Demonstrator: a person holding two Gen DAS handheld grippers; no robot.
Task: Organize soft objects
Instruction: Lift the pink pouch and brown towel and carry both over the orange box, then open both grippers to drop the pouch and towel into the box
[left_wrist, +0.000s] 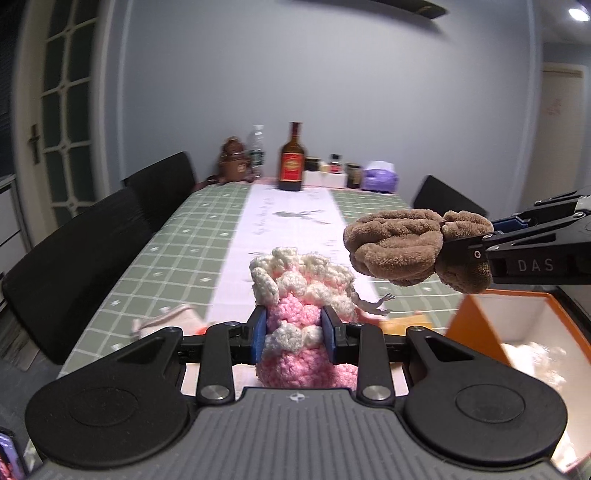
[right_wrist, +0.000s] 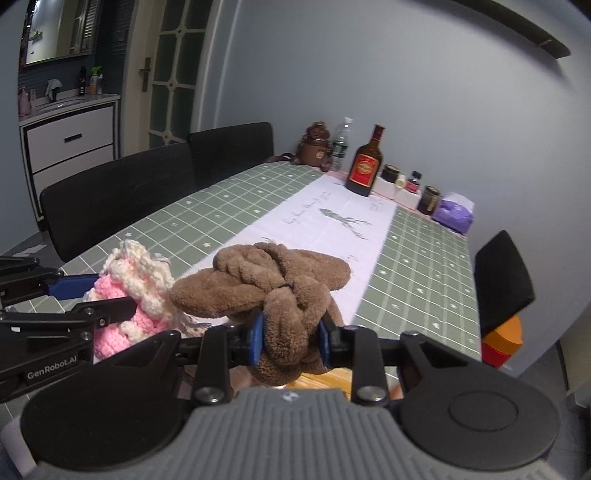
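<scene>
Closest to us in the left wrist view, our left gripper is closed most of the way, its blue pads pressing both sides of a pink and cream crocheted soft toy, which stands upright between them above the near end of the table. We hold this gripper level, pointing down the table's length. Our right gripper is likewise nearly closed, its pads squeezing the knotted middle of a brown plush scrunchie, held in the air beside the crocheted toy and a little higher. From the left, this gripper reaches in from the right edge, roughly level, with the scrunchie just above the near wall of an orange box at the table's near right corner. Something pale lies inside the box, too blurred for us to name. At the far end, against the wall, stand a brown bottle with a red label, a clear water bottle, small jars and a purple tissue pack. Black chairs line the left edge.
</scene>
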